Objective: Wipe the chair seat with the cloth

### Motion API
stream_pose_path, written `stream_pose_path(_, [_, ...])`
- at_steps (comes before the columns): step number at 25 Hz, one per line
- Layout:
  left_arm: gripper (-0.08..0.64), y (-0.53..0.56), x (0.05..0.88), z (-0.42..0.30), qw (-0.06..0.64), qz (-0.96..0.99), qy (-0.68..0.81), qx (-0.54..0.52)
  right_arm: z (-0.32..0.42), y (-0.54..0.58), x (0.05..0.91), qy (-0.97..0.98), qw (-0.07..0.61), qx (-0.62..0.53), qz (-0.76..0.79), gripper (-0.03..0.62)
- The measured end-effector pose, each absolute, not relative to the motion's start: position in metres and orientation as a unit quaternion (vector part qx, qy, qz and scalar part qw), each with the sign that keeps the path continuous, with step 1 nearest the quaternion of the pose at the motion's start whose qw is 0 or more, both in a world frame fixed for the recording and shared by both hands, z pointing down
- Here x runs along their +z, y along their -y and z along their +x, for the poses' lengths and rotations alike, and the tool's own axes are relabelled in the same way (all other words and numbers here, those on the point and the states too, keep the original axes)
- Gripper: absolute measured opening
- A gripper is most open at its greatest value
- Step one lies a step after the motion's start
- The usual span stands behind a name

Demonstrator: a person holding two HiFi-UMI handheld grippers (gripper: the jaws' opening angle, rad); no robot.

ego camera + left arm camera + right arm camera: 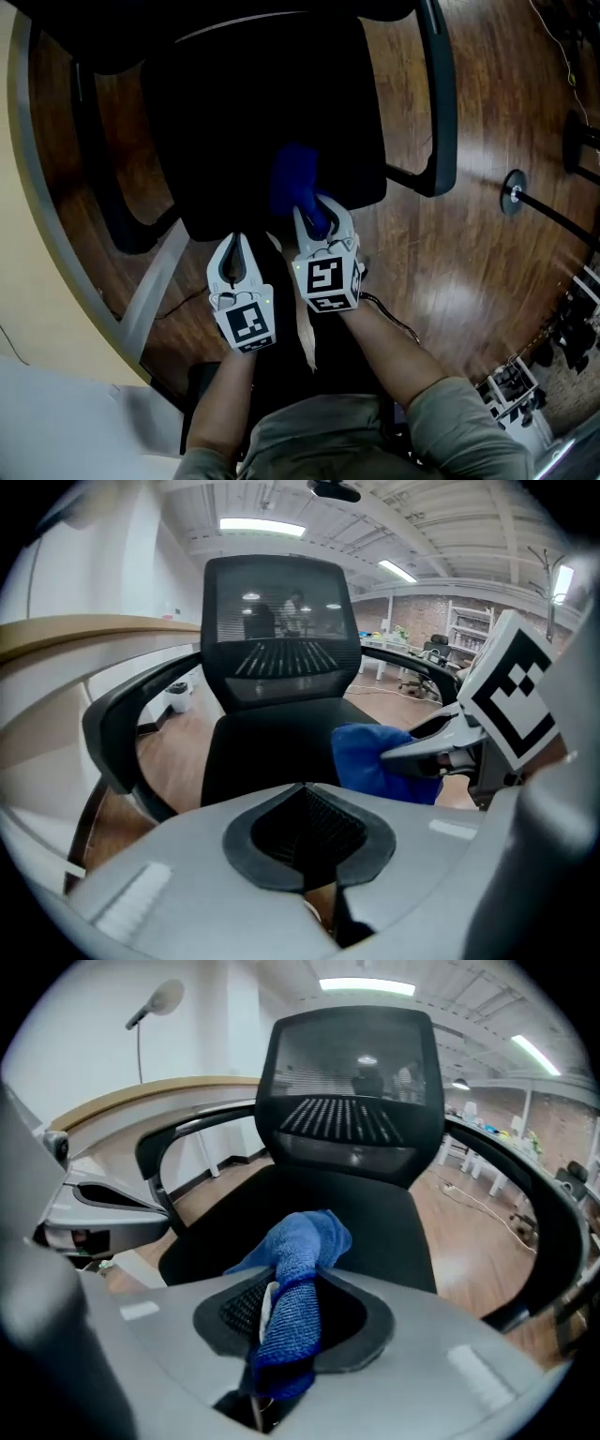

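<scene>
- Wood floor (450,262) all round; black chair seat (253,122) right in front of me, armrest (441,94) on its right.
- R claw (317,208) clamped on blue cloth (293,178): strip pinched btwn pads, rest bunched out past the tips.
- Cloth hangs over seat's front part, right of centre; can't tell if it touches.
- L claw (236,246) closed, nothing in it, just beside R claw at seat's front edge.

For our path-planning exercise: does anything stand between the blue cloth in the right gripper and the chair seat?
Nothing visible does. The right gripper grips the cloth over the black chair seat; the left gripper, shut and empty, sits aside at the seat's front edge.
</scene>
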State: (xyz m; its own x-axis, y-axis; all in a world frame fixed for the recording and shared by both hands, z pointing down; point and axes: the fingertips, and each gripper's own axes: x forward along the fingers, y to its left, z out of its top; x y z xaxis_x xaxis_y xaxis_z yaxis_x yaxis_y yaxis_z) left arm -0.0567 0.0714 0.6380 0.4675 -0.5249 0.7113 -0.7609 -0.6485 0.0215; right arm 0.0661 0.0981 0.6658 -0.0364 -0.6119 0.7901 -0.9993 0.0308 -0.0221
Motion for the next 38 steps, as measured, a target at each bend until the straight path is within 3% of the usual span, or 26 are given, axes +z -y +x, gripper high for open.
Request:
stream_pose_path(9, [0.005,-0.060,0.629,-0.175,0.194,0.808,0.442,0.338,-0.090,-0.056,0.661,0.750,0.341,0.264,0.501,0.101])
stream_pose_path(18, [0.005,-0.060,0.640,-0.231,0.211,0.797,0.462,0.326,-0.176,-0.059,0.690,0.779,0.392,0.253,0.419,0.101])
stream_pose_path(29, [0.005,-0.055,0.667,-0.228,0.212,0.802,0.440,0.343,-0.169,-0.062,0.726,0.756,0.399,0.282,0.435,0.101])
stream_pose_path(38, [0.005,-0.070,0.666,-0.147,0.199,0.833,0.378,0.351,-0.084,-0.080,0.721,0.711,0.382,0.310,0.502,0.101])
